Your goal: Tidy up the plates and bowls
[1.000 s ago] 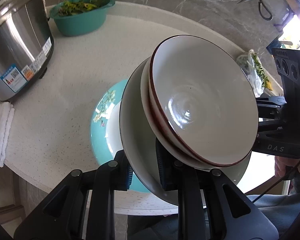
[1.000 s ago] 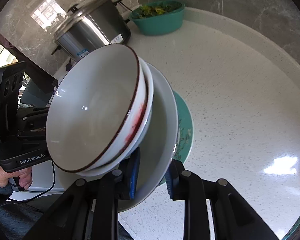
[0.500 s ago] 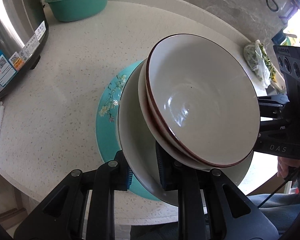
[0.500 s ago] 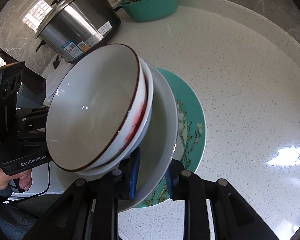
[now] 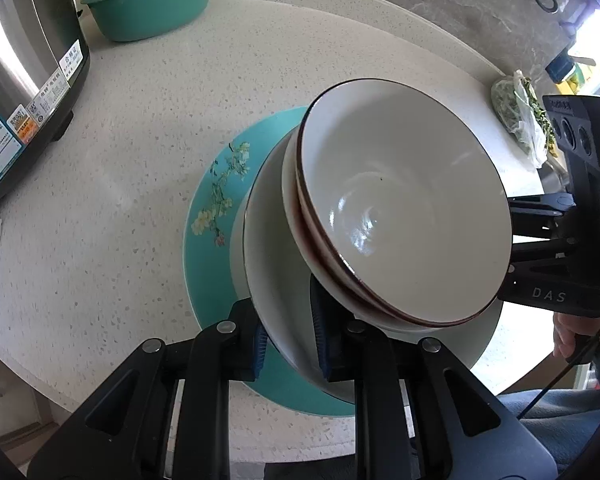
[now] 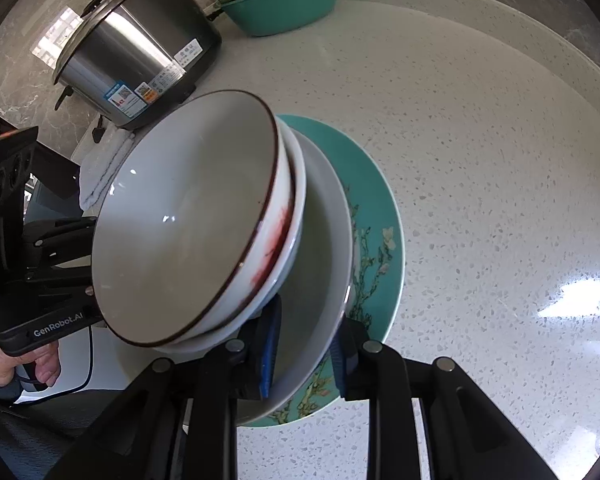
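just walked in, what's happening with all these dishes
A person holds a gripper in each hand, and both are clamped on opposite rim edges of the white plate. Two nested bowls sit in it. The left gripper and right gripper hold the stack over the teal plate on the counter; whether it touches yet is unclear.

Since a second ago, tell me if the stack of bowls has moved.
Yes. Held by both claws, the stack of bowls has come down toward the teal plate, and farther from the rice cooker.
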A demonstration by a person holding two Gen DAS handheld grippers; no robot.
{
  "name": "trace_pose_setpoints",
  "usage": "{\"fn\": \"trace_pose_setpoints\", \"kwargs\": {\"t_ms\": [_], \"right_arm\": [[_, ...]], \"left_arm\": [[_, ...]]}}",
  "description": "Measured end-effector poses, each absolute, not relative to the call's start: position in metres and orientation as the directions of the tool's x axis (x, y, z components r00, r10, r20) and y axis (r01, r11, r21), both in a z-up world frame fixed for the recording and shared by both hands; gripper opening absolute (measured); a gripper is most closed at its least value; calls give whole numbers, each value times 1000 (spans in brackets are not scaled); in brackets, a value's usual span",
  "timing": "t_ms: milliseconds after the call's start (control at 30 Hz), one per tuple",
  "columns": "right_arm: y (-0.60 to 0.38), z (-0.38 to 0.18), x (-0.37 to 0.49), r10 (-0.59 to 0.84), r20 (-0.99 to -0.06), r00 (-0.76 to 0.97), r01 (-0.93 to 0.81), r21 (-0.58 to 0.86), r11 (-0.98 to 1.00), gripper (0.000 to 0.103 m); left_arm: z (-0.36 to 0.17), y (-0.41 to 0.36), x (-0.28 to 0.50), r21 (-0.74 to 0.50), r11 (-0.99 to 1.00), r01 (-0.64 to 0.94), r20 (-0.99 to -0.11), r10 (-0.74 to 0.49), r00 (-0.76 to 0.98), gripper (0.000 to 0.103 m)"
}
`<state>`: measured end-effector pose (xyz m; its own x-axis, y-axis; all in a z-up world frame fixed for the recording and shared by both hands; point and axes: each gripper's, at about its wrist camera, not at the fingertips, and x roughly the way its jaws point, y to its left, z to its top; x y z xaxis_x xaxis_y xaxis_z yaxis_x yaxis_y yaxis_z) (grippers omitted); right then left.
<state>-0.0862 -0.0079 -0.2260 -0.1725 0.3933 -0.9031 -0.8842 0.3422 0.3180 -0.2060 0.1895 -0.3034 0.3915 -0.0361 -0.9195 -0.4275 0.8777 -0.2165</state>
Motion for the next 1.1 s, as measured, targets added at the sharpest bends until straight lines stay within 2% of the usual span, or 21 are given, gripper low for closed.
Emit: {"fn": "trace_pose_setpoints", "kwargs": {"t_ms": [367,467,600,700,733,767,800,933,1000,1033,1067,1100], "right_arm": [[-9,-227,-91,416,-898,-145,-884,306,353,27],[-11,-224,-93,420,-899,-122,-886,289,363,28],[-17,-215,-95,431,-899,-83,-883,267,387,38],[-27,-204,-97,445,-893,-64,-877,263,402,48],[-31,-199,-98,455,-889,-58,-874,265,407,56],[-34,-195,-100,458,-888,-48,-872,260,414,66],[-40,-188,-102,460,-888,-23,-872,243,426,68],[-66,-164,-103,510,-860,10,-850,261,458,84],[-78,-154,-103,531,-847,31,-842,264,470,87],[-84,-150,-103,539,-841,43,-838,263,477,92],[-88,-147,-104,545,-837,55,-835,261,485,103],[-94,-144,-104,550,-832,71,-830,257,496,103]], "left_arm": [[-301,187,-210,-211,882,-421,-907,-16,421,16],[-296,189,-216,-208,881,-424,-897,1,442,19],[-286,191,-225,-224,876,-426,-887,-2,462,25],[-275,190,-236,-226,877,-425,-880,4,476,29],[-270,189,-240,-222,876,-429,-878,12,478,31],[-265,190,-246,-222,874,-432,-874,18,486,40],[-259,188,-250,-215,874,-437,-869,33,494,53],[-231,188,-269,-202,861,-467,-832,101,545,75],[-218,184,-277,-194,851,-488,-810,142,569,103],[-213,183,-279,-189,849,-494,-802,158,577,103],[-206,178,-283,-174,845,-506,-794,184,579,103],[-201,172,-287,-164,842,-513,-791,198,578,103]]}}
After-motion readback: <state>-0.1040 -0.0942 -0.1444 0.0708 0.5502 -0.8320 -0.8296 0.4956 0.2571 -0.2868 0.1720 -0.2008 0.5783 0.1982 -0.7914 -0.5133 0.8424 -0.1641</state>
